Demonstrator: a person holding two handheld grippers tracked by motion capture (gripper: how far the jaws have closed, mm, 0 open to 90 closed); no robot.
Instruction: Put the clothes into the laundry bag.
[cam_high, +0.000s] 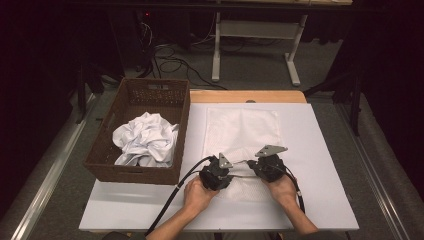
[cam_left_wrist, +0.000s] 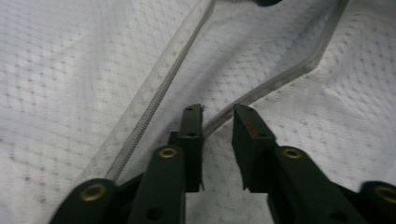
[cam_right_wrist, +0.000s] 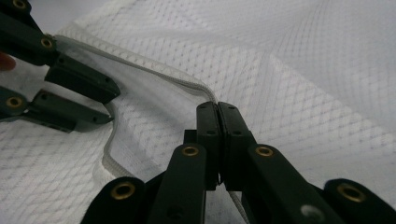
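We are looking down on a white flat surface (cam_high: 150, 200) where a white mesh zippered laundry bag (cam_high: 242, 131) is lying spread out, its near end toward the person. Both hands are working at that near end, close together.

The right hand-held gripper (cam_right_wrist: 218, 109) is pinching the bag's pale zipper edge (cam_right_wrist: 154, 70); in its own view the two black jaws are pressed together on the tape, with mesh bunching around them. From above, this hand-held gripper (cam_high: 252, 165) is sitting just right of the other.

The left hand-held gripper (cam_left_wrist: 218, 116) is standing partly spread, with no earlier view to compare. A strip of zipper edge (cam_left_wrist: 275, 84) is running into the gap between its jaws, but the pads are not visibly pressing on it. A second zipper line (cam_left_wrist: 159, 93) is crossing the mesh to the left of the jaws.

A dark brown woven wicker basket (cam_high: 155, 95) is sitting at the left edge of the surface, just beside the bag, and is holding a crumpled white cloth (cam_high: 145, 137).
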